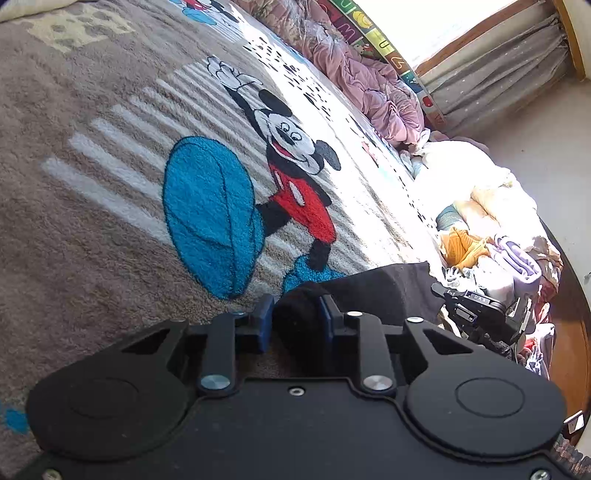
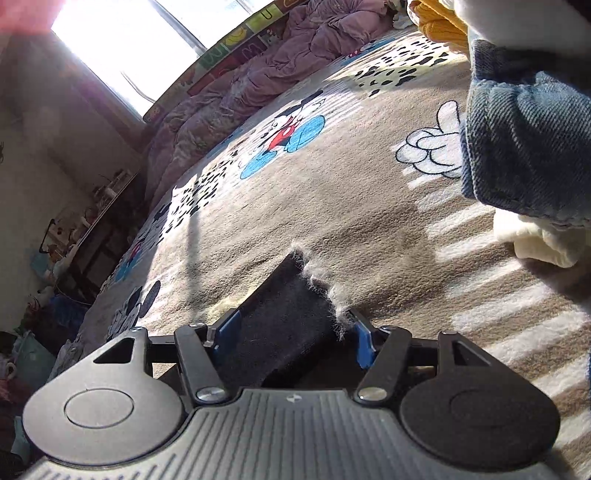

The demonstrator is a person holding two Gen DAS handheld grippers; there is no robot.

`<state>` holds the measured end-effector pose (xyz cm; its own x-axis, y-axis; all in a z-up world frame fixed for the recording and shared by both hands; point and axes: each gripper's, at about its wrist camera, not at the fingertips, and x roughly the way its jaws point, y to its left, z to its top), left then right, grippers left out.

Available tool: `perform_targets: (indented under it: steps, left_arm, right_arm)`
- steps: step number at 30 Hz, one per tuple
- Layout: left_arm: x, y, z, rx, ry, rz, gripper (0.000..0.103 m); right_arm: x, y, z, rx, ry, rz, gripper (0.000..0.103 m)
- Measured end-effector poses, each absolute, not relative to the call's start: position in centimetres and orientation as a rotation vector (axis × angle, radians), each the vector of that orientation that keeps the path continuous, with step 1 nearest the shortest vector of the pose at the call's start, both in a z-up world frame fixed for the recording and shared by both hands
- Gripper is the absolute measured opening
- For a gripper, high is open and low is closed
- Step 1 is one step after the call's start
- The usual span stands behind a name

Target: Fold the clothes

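Note:
A black garment [image 1: 373,291] lies on the Mickey Mouse blanket [image 1: 110,229]. My left gripper [image 1: 295,306] has its blue pads [image 1: 264,314] around a bunched fold of that cloth, with a gap between them. In the right wrist view the same black cloth [image 2: 284,317], with a frayed white edge, lies between the blue pads [image 2: 364,339] of my right gripper [image 2: 291,328], whose jaws stand wide apart. The right gripper also shows in the left wrist view [image 1: 476,306], at the garment's far side.
A pile of unfolded clothes [image 1: 495,240] lies to the right on the blanket. A denim garment [image 2: 517,147] and a yellow knit [image 2: 439,26] hang close at the right wrist view's upper right. A pink duvet [image 2: 258,74] runs along the far edge below a window.

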<state>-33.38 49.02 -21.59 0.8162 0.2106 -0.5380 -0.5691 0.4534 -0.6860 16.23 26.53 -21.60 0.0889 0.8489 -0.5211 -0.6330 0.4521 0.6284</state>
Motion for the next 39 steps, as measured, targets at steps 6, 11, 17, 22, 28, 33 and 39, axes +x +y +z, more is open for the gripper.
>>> perform_targets:
  steps: [6,11,17,22,28,33,39]
  left_arm:
    - [-33.8,49.2,-18.1,-0.902,0.330,0.496,0.014]
    - [-31.3,49.6,-15.4,-0.748,0.343,0.492,0.014]
    - [-28.2,51.6,-19.7,-0.718,0.496,0.542,0.020]
    - [-30.6,51.3,-19.5,-0.753,0.449,0.529,0.052]
    - [-33.0,47.8,-17.9,-0.725,0.445,0.493,0.053]
    - [-32.3,44.3,-16.7,-0.578,0.490,0.441,0.053]
    - [-31.5,43.6,-17.1,-0.524,0.556,0.409,0.053]
  right_arm:
    - [14.7,23.3,-19.1,0.412,0.854,1.137,0.009]
    - [12.8,19.3,-16.7,0.456,0.739,1.108,0.009]
    - [13.3,17.0,-19.3,0.467,0.804,0.994,0.009]
    - [13.3,17.3,-21.8,0.457,0.887,0.940,0.009]
    - [12.6,17.2,-20.7,0.370,0.849,0.898,0.013]
    - [11.2,17.0,-18.3,0.254,0.760,0.890,0.023]
    - [1.6,19.7,-12.2,-0.039,0.530,1.497,0.026]
